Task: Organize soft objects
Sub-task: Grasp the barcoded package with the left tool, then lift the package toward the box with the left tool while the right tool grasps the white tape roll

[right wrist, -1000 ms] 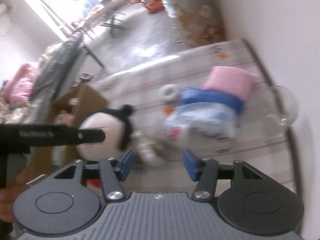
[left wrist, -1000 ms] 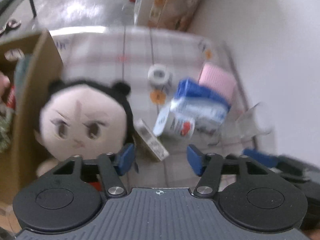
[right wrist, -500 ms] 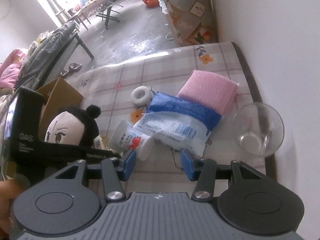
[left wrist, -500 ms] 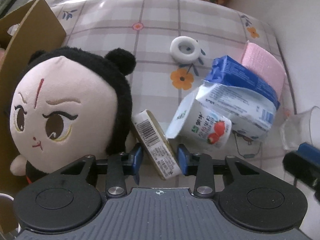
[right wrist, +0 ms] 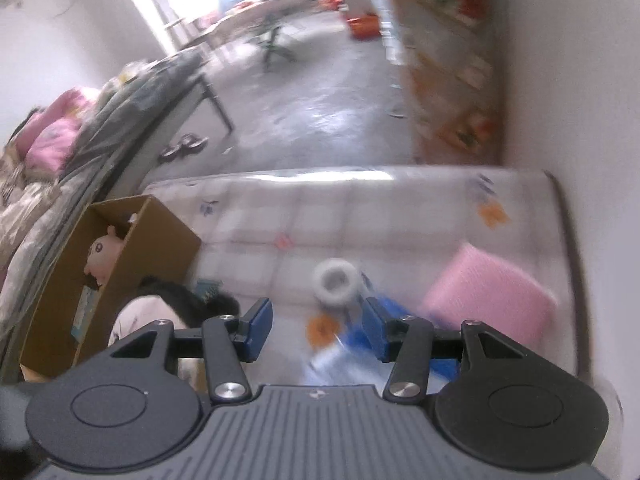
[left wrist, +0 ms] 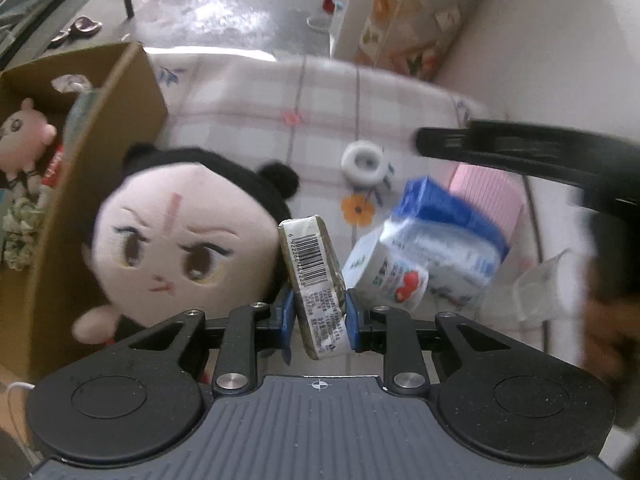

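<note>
My left gripper (left wrist: pixel 316 316) is shut on a small barcoded packet (left wrist: pixel 314 276) and holds it tilted above the table. A black-haired plush doll (left wrist: pixel 180 244) lies just left of it, against a cardboard box (left wrist: pixel 100 168) that holds a small pink plush (left wrist: pixel 24 132). A blue tissue pack (left wrist: pixel 448 232), a pink sponge (left wrist: pixel 488 196) and a yogurt cup (left wrist: pixel 388 276) lie to the right. My right gripper (right wrist: pixel 316 326) is open and empty above the blue pack (right wrist: pixel 360 344), the pink sponge (right wrist: pixel 488 304) to its right. The doll (right wrist: pixel 160 312) and box (right wrist: pixel 120 264) are on the left.
A white tape ring (left wrist: pixel 364 160) (right wrist: pixel 334 280) lies mid-table on the checked floral cloth (left wrist: pixel 320 100). A clear glass (left wrist: pixel 540 292) stands at the right by the white wall (right wrist: pixel 580 80). The right tool's black body (left wrist: pixel 520 148) crosses the left wrist view's upper right.
My left gripper has closed on the barcoded packet and lifted it off the table. My right gripper has swung up and forward, now over the blue pack; both views are blurred by motion.
</note>
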